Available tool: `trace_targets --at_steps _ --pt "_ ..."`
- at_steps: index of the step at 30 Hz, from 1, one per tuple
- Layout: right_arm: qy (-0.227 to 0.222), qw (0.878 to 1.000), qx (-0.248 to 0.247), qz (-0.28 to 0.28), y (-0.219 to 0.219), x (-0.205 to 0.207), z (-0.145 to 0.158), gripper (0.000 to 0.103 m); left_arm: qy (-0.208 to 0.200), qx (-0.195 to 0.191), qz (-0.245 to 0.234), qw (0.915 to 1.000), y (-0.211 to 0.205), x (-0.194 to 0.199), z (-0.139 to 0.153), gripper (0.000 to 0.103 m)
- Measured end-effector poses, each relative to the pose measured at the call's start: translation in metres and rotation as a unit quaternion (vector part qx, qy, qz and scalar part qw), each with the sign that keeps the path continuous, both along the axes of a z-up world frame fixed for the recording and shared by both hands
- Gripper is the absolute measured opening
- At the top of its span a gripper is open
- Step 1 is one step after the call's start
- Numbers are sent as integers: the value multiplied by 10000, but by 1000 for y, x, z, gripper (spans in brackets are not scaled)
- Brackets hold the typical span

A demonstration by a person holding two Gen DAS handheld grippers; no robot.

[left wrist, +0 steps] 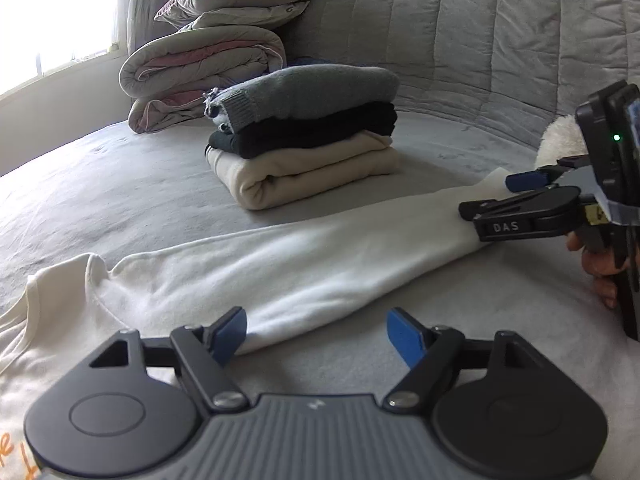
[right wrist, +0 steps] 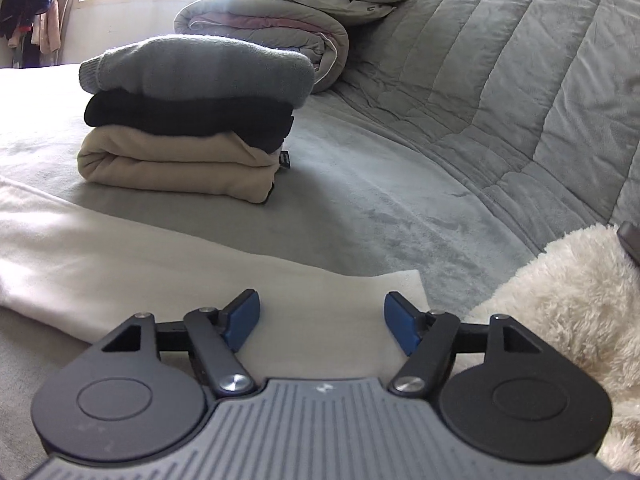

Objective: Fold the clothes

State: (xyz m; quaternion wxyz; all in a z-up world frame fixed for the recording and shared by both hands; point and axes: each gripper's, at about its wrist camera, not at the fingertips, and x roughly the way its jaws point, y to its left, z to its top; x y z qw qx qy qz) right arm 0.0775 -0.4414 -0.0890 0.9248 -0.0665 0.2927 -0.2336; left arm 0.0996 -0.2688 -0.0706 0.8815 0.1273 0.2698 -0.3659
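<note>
Tongs (left wrist: 316,336) gape at white garment's (left wrist: 280,276) folded edge.

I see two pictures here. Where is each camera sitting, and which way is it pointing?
Left wrist view: on the left gripper, looking along its open blue pads over the white garment on the bed; the right gripper and the hand holding it show at the right edge.
Right wrist view: on the right gripper, open above the white garment's end, beside a fluffy cream fabric.
Both share the stack of folded clothes and the rolled quilt.
</note>
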Motion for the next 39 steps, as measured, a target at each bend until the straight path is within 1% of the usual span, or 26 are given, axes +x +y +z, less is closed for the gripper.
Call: trace_targets --at_steps 2,6,10,14,17,19,20,21,22,23,24,26,27,28,30,31,33,34,36,38,39 --pt "-14 9998 -13 179 7 -7 5 72 84 -198 -64 9997 13 -15 7 83" --pt "-286 9944 704 732 18 -28 27 73 81 -238 -71 9997 44 -38 15 86" --pt "-334 9875 927 1233 51 -31 47 73 -98 -264 170 9995 88 -58 24 87" --pt "-408 9739 1186 1892 92 -26 68 74 -23 -378 181 9991 130 -79 21 87" --pt "-510 9626 1397 2267 124 -17 77 74 133 -301 -5 9995 149 -101 5 87" --pt "-554 9537 1507 2543 146 -9 80 74 320 -326 -125 9989 159 -115 -7 88" --pt "-523 9479 1553 2731 157 -3 80 72 330 -402 -173 9985 162 -118 -5 89" --pt "-456 9407 1593 2959 168 3 79 67 339 -478 -220 9980 165 -122 -4 90" --pt "-361 9339 1607 3175 180 11 77 48 363 -562 -273 9974 169 -126 -3 90" --pt "-216 9304 1536 3322 191 19 74 39 537 -722 -379 9952 172 -125 -2 93" --pt "-99 9308 1398 3376 201 28 69 39 808 -833 -543 9918 173 -123 -3 94" --pt "123 9311 1141 3464 221 45 59 38 956 -754 -750 9897 172 -128 -8 95" --pt "200 9318 1063 3465 226 54 54 37 913 -705 -849 9897 172 -129 -6 95" --pt "268 9323 1015 3461 231 63 49 35 958 -708 -961 9882 174 -129 -4 95" --pt "362 9327 1046 3433 236 78 43 32 980 -920 -1057 9853 188 -123 7 95" --pt "411 9329 1060 3417 238 86 40 29 913 -1033 -981 9856 198 -118 14 95" --pt "513 9337 1071 3378 240 102 36 27 713 -1193 -608 9884 218 -104 25 95" --pt "555 9346 1060 3349 240 110 33 24 696 -1192 -344 9898 226 -96 24 95" --pt "612 9375 1034 3266 242 127 29 23 672 -1186 181 9905 241 -79 20 95" --pt "627 9396 1070 3190 242 143 27 22 930 -1194 577 9868 250 -67 7 95" --pt "628 9405 1080 3159 242 150 26 22 1014 -1286 628 9845 254 -64 0 95"
